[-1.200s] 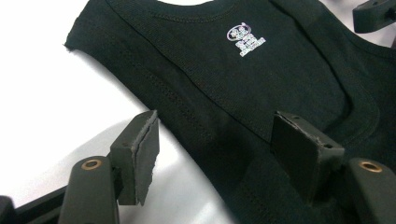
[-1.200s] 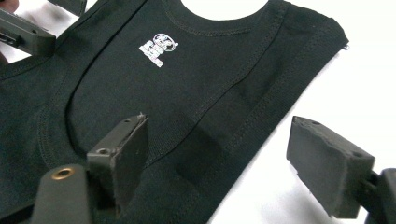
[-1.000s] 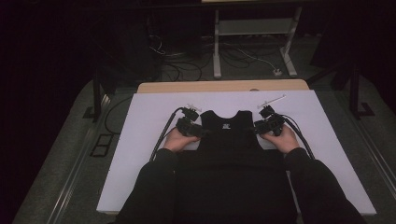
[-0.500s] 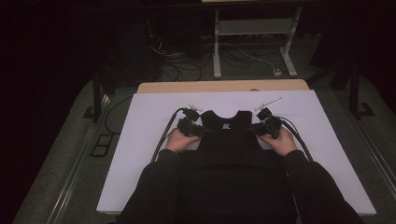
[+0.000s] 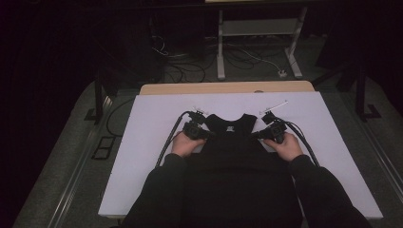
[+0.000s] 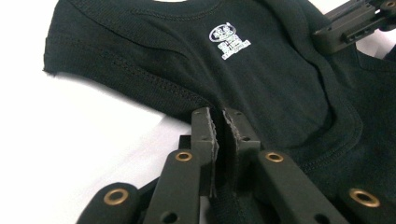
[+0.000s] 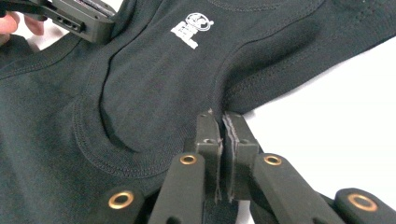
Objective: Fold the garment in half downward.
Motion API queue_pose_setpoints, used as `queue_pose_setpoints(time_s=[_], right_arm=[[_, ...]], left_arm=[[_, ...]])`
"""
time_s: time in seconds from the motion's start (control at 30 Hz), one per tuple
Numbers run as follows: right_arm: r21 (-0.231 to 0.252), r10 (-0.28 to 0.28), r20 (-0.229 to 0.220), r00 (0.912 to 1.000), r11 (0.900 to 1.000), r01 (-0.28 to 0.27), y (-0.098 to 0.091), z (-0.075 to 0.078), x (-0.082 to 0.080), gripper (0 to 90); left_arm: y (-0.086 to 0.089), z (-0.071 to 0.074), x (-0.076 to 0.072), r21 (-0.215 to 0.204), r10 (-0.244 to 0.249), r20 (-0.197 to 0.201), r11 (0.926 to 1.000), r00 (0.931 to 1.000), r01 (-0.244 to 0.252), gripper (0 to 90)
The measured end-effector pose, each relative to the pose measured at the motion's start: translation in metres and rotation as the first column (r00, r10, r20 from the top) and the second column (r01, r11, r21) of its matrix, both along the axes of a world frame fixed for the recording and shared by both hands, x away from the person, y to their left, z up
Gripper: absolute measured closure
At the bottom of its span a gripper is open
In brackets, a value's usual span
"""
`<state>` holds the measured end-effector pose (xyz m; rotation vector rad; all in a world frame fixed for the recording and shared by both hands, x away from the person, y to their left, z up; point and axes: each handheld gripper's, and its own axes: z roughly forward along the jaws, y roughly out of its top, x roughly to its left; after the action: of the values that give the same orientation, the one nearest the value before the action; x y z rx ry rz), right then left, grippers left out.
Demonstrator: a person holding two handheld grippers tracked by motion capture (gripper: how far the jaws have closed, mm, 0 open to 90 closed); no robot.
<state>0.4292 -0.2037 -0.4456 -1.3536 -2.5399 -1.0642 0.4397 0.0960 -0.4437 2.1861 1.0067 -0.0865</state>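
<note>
While the black garment (image 5: 228, 142) lies flat on the white table (image 5: 332, 142), its long axis runs from the person toward the far edge, neck opening farthest. The left gripper (image 6: 218, 122) and right gripper (image 7: 221, 122) have just been closing and now pinch its side edges below the armholes, equally near. A small white print (image 6: 227, 41) sits below the neckline.

The bench (image 5: 157, 142) has a white top, and a strip of pale wood (image 5: 228, 88) shows along its far edge. Beyond that edge the room is dark; a white metal frame (image 5: 259, 33) stands on the grey floor (image 5: 62, 156), with loose cables (image 5: 190, 61) and a white power strip (image 5: 283, 73) lying beside its feet. Left of the bench, a black floor socket plate (image 5: 103, 147) sits in the carpet.
</note>
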Motion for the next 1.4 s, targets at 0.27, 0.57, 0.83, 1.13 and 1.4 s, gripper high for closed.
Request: queue_pose_setpoints(time_s=[0.27,0.57,0.83,1.13,1.4], right_arm=[[0.027,-0.011,0.007,0.9999,0.9996,0.011,-0.003,0.002,-0.003,86.2],[0.065,-0.025,0.044,0.9987,0.9977,0.022,-0.006,0.013,-0.009,86.4],[0.101,-0.038,0.080,0.9961,0.9944,0.030,-0.010,0.028,-0.017,86.4],[0.171,-0.053,0.101,0.9934,0.9846,0.035,-0.019,0.043,-0.026,86.3],[0.213,-0.050,0.113,0.9924,0.9768,0.025,-0.027,0.055,-0.039,86.2]], left_arm=[[0.000,0.002,-0.004,0.000,-0.004,0.024,1.0000,0.9997,0.004,84.1],[0.006,0.009,-0.015,-0.035,-0.002,0.067,0.9994,0.9978,0.004,84.3],[0.014,0.024,-0.021,-0.059,0.012,0.103,0.9982,0.9947,-0.006,84.3],[0.015,0.039,-0.034,-0.088,0.010,0.129,0.9961,0.9916,0.001,84.2],[0.024,0.052,-0.044,-0.166,0.041,0.132,0.9860,0.9903,-0.019,84.2]])
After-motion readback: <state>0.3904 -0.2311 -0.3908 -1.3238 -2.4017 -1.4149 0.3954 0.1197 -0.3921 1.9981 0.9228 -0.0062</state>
